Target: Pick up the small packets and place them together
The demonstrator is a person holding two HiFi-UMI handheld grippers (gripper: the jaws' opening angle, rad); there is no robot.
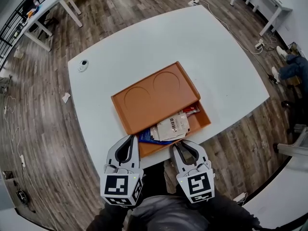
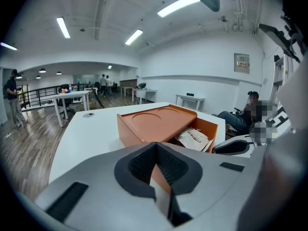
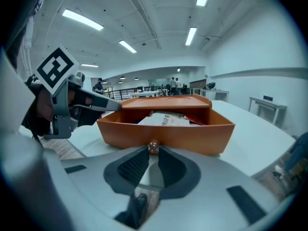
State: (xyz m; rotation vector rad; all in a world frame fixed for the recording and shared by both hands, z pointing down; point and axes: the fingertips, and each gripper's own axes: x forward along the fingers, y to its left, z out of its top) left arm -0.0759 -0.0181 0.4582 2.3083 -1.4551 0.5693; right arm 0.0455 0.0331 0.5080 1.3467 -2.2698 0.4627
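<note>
An orange box (image 1: 154,94) lies on the white table (image 1: 226,66) with its drawer (image 1: 204,121) slid out toward me. In the drawer lie a white packet (image 1: 171,126), a blue packet (image 1: 147,137) and a red packet (image 1: 191,110). The white packet (image 3: 163,119) and the red packet (image 3: 195,121) also show in the right gripper view. My right gripper (image 1: 180,144) is at the drawer's front wall, its jaws nearly closed around the small knob (image 3: 153,147). My left gripper (image 1: 130,139) sits by the box's near left corner, shut and holding nothing (image 2: 155,146).
A small round object (image 1: 83,65) rests near the table's far left corner. The table's near edge runs just under both grippers. Cables (image 1: 257,44) trail on the wooden floor at right, where a seated person's legs (image 1: 291,66) show. Other white tables (image 1: 48,6) stand beyond.
</note>
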